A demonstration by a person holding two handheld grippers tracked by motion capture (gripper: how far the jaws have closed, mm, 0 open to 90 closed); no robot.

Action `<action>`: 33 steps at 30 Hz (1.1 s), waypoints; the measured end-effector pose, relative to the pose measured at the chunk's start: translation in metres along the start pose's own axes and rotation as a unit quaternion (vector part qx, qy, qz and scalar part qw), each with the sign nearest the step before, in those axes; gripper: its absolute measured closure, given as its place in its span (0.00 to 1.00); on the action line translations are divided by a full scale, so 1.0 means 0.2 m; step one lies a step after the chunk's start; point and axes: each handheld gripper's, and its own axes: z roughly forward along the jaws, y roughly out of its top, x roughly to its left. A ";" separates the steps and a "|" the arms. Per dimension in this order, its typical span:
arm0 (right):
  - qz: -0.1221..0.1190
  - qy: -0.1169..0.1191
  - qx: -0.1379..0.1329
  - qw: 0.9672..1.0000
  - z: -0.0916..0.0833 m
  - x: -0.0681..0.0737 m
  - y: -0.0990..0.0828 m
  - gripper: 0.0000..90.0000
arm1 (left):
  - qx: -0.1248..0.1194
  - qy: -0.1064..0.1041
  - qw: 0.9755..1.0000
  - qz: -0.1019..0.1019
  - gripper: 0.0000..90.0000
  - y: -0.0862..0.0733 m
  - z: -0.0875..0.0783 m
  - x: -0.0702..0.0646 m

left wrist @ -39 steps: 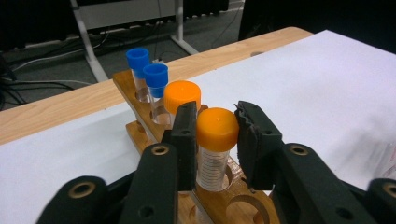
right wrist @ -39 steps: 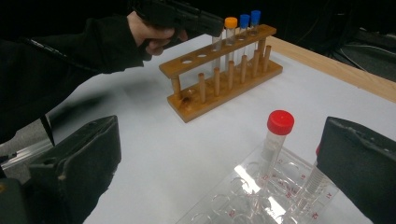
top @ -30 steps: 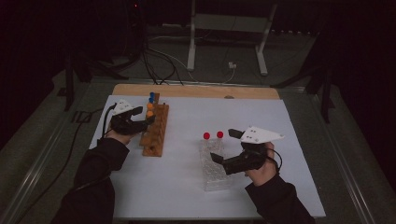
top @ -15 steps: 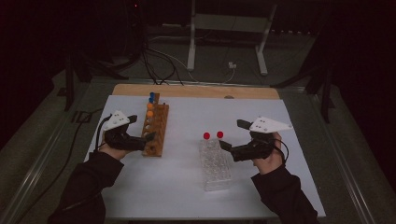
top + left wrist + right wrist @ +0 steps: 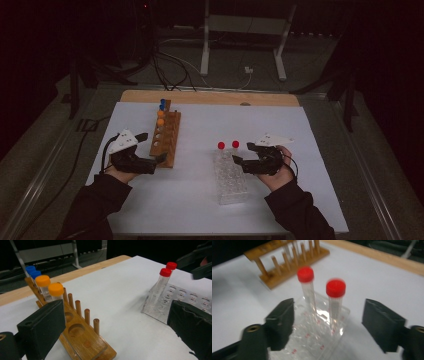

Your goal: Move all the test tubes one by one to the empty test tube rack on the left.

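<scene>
Capped tubes stand in two racks: the wooden rack [image 5: 166, 139] toward the desk's left edge holds two blue [image 5: 32, 270] and two orange [image 5: 49, 286]; the clear rack [image 5: 231, 172] right of centre, two red [image 5: 320, 281]. Left gripper [image 5: 161, 158] and right gripper [image 5: 235, 160] hang wide open, empty. Likely a tube transfer; next, close on one.

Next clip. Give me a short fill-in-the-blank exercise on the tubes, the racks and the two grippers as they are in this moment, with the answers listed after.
1. The two tubes standing in the clear plastic rack have ____ caps.
2. In the wooden rack, two tubes have blue caps and two have ____ caps.
3. The jaws of the right gripper are ____, with nothing between them.
4. The left gripper lies beside the ____ rack.

Missing words: red; orange; open; wooden
</scene>
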 end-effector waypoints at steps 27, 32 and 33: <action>0.000 -0.034 0.053 0.998 0.18 -0.01 -0.01 0.83 | 0.016 -0.017 1.000 -0.012 0.03 -0.03 0.01 0.01; 0.001 -0.031 0.037 0.999 0.15 -0.01 0.00 0.84 | 0.020 -0.019 1.000 -0.011 0.03 -0.03 0.01 0.00; 0.002 -0.029 0.034 0.999 0.14 -0.01 0.01 0.84 | 0.021 -0.020 1.000 -0.010 0.03 -0.03 0.01 0.00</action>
